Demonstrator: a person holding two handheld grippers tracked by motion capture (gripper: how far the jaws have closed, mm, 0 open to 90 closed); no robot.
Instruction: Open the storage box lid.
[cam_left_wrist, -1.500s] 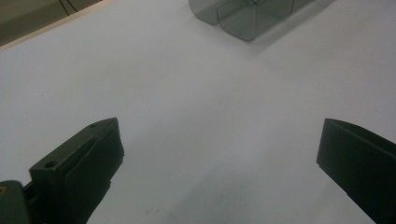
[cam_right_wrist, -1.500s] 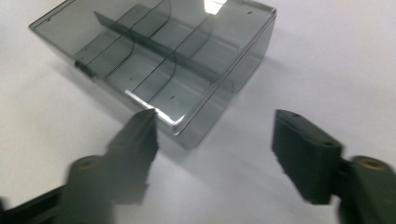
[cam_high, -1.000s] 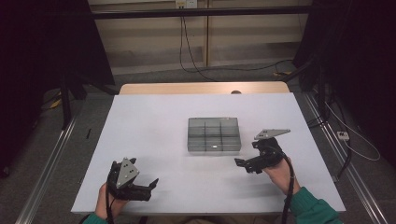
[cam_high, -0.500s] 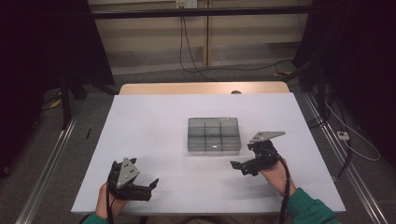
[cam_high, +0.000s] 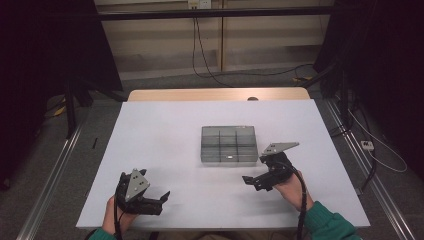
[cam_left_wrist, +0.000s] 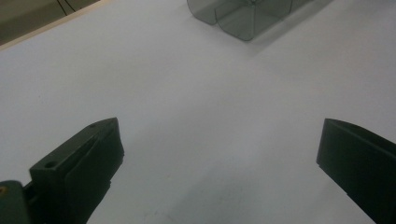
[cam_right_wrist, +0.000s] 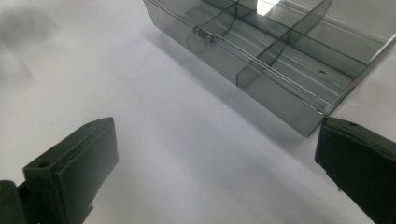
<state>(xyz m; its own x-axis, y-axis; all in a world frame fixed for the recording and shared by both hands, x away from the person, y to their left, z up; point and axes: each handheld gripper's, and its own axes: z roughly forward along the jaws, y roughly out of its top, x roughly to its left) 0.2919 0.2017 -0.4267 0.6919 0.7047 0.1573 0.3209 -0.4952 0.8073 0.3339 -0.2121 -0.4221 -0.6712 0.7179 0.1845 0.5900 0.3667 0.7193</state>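
Nearest me, my left gripper (cam_high: 162, 197) sits low at the near left of the worktop (cam_high: 165, 135), jaws spread wide with nothing between them — bare white surface in the left gripper view. My right gripper (cam_high: 252, 181) is over at the near right, grey three-cornered plate on top, jaws just as wide and holding nothing; it hovers just beside the near right corner of the organiser box (cam_high: 229, 144), not touching.

The box lies flat around the middle of the worktop, a shallow rectangle with its long axis running left to right across the surface. Smoky, see-through plastic, smooth and glossy, corners rounded. Thin dividers cut it into compartments, three across and two deep from the high view. In the right gripper view the box (cam_right_wrist: 280, 56) runs diagonally, and I see a small clasp (cam_right_wrist: 203, 33) on its long near wall and a clear lid lying shut — light glints off the top.

Worktop is matte white, a pale wooden edge (cam_high: 215, 94) at the far side.
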